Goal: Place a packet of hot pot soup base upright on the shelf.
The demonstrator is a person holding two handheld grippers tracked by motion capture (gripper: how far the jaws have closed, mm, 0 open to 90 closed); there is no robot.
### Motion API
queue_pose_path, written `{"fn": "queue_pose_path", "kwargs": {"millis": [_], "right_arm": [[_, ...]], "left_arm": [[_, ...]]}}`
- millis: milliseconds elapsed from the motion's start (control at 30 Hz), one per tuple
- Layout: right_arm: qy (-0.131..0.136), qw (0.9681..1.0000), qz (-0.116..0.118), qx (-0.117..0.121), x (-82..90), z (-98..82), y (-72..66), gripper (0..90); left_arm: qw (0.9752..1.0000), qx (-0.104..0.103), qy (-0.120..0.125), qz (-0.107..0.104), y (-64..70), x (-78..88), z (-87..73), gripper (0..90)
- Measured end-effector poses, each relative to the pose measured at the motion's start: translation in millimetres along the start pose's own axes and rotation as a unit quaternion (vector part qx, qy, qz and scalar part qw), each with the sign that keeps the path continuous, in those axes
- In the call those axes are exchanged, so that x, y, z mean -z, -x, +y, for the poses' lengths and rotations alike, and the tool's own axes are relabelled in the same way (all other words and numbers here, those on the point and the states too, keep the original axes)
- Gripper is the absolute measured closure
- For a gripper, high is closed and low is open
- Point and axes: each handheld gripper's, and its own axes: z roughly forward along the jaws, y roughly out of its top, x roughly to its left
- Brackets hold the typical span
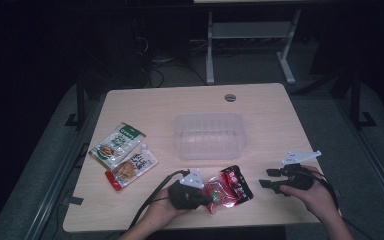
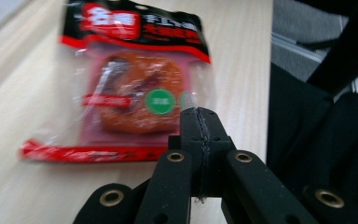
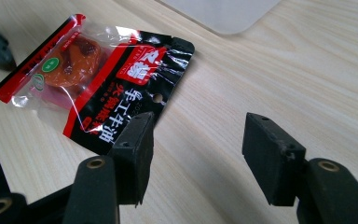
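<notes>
Pouch pinched at the near edge, right jaws spread

Pouch [image 1: 228, 189], red and black with a clear window on an orange snack, lies flat on the tabletop [image 1: 265, 115] close to its near edge, a little right of the middle. The left gripper [image 2: 200, 122] has its jaws pressed together, with a corner of the clear film apparently caught between the tips; in the high view it meets the pouch's left end. How firm that hold is I cannot tell, since the film there is thin and blurred. The right gripper [image 3: 196, 140] waits just beside the pouch's right end with its jaws spread and nothing between them; its left jaw hangs over the black printed end.

Behind the pouch, toward the middle of the tabletop, stands a clear tub [image 1: 210, 135]. Two more packets, one green [image 1: 117, 144] and one red [image 1: 131, 169], lie near the left edge.

The step in hand looks like picking up the pouch to drop it in the tub. The next move calls for a lift by the pinched corner, slow enough that the film does not slip out, then a carry back over the tub's rim. The right gripper could take the black end to steady the pouch.
</notes>
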Motion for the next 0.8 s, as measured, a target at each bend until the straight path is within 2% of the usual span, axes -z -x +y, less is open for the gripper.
{"fn": "queue_pose_path", "kwargs": {"millis": [33,100,167,300,400,500,533,567,633,800], "right_arm": [[-0.001,1.0,0.0,-0.001,0.0,0.1,-0.1,43.1],[-0.001,1.0,-0.002,0.0,0.1,0.0,-0.1,43.1],[-0.001,1.0,-0.002,0.0,0.2,-0.1,0.0,43.1],[-0.001,1.0,-0.002,-0.002,0.6,-1.0,1.6,43.1],[-0.002,1.0,-0.002,-0.004,1.1,-0.8,1.8,43.1],[0.001,1.0,-0.003,0.0,0.8,-1.3,2.3,43.0],[0.001,1.0,-0.003,0.0,0.8,-1.3,2.3,43.0],[-0.002,1.0,-0.002,-0.004,1.0,-0.8,1.6,43.0],[-0.002,1.0,-0.002,-0.003,1.1,-0.8,1.6,43.0],[0.0,1.0,-0.001,-0.006,1.7,-0.8,1.0,42.6]], "left_arm": [[1.0,-0.001,-0.003,-0.003,1.6,-2.8,0.2,89.8],[0.9996,-0.01,-0.025,0.008,1.9,-8.0,-2.2,89.8],[0.9997,-0.005,-0.022,0.009,0.3,-7.7,-2.9,89.9],[0.9992,0.005,-0.022,0.033,-7.3,-3.2,-4.7,89.8],[0.9988,0.004,-0.025,0.041,-10.8,-0.8,-5.5,89.9],[0.9971,0.001,-0.029,0.07,-18.1,3.8,-7.4,89.9],[0.9971,0.001,-0.029,0.07,-18.1,3.8,-7.4,89.8],[0.9971,0.012,-0.021,0.072,-21.1,6.5,-8.4,89.8],[0.9968,0.011,-0.021,0.077,-21.8,7.1,-8.6,89.8],[0.9974,0.012,-0.016,0.069,-21.8,9.8,-7.9,89.8]]}}
